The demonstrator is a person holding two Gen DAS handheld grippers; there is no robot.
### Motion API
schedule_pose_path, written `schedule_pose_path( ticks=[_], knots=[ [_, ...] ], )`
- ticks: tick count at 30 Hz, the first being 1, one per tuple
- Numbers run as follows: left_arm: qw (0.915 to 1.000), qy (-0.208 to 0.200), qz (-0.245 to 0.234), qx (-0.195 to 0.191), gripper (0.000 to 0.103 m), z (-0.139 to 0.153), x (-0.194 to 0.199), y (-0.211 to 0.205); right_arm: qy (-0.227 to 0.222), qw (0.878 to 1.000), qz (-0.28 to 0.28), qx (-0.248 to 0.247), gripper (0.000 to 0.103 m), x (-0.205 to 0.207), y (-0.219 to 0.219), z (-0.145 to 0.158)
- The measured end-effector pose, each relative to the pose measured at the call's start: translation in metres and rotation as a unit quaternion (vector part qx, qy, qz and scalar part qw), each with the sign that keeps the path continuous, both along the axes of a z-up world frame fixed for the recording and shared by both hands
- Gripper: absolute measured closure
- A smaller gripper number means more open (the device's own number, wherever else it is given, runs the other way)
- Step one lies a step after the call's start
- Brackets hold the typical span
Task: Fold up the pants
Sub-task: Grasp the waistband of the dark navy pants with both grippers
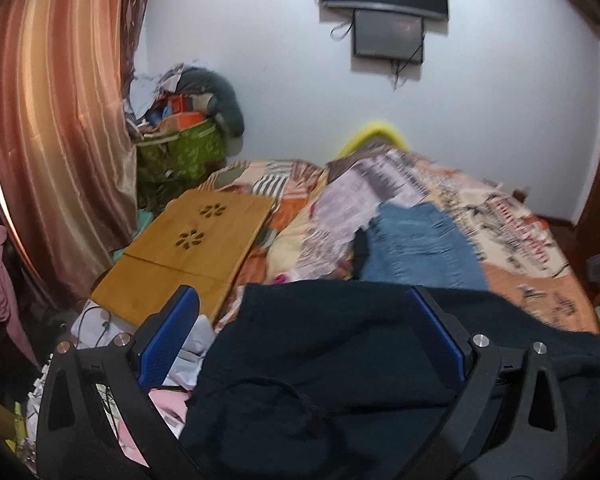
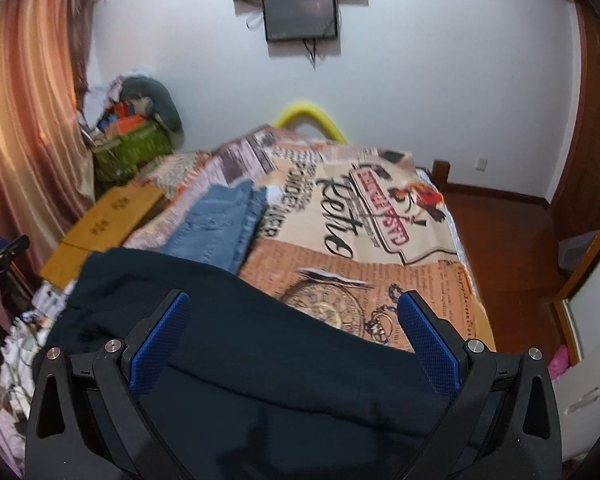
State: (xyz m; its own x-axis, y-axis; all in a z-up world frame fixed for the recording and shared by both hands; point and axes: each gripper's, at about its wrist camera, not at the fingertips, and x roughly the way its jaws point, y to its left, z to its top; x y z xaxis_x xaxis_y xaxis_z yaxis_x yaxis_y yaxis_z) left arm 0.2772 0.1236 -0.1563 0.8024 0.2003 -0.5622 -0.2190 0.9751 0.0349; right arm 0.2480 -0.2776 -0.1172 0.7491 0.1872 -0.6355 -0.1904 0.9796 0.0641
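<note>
Looking along my left gripper [image 1: 306,332], I see its jaws spread wide with nothing between the blue pads; the dark pants [image 1: 340,360] lie under and just ahead of it, bunched on the near edge of the bed [image 1: 540,296], a drawstring [image 1: 284,394] trailing across the cloth close to the camera. Ahead and to the left of that gripper sits a wooden board [image 1: 188,248], and straight ahead beyond the pants a folded pair of jeans [image 1: 416,248]. My right gripper [image 2: 294,320] is likewise spread and empty, hovering over the same dark cloth, with the jeans ahead to its left. I judge the pants soft, limp and fairly light, a knit that will sag and not slip much; I would pinch the waistband at its two corners, one gripper each, since a hold mid-cloth would only bunch it. Counting: one dark pair to fold, one pair of jeans, one board, two grippers.
</note>
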Motion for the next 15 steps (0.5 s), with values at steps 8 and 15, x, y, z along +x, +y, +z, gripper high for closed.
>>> schedule_pose_path(
  ticks=[8, 15],
  knots=[
    [0.9968, 0.079, -0.007, 0.011, 0.001, -0.059, 0.069, 0.040, 0.068, 0.996, 0.050, -0.023, 0.002, 0.056, 0.017, -0.044],
    [0.9881, 0.149, -0.005, -0.038, 0.025, -0.104, 0.121, 0.092, 0.120, 0.987, 0.102, -0.035, 0.021, 0.095, 0.042, -0.083]
  ],
)
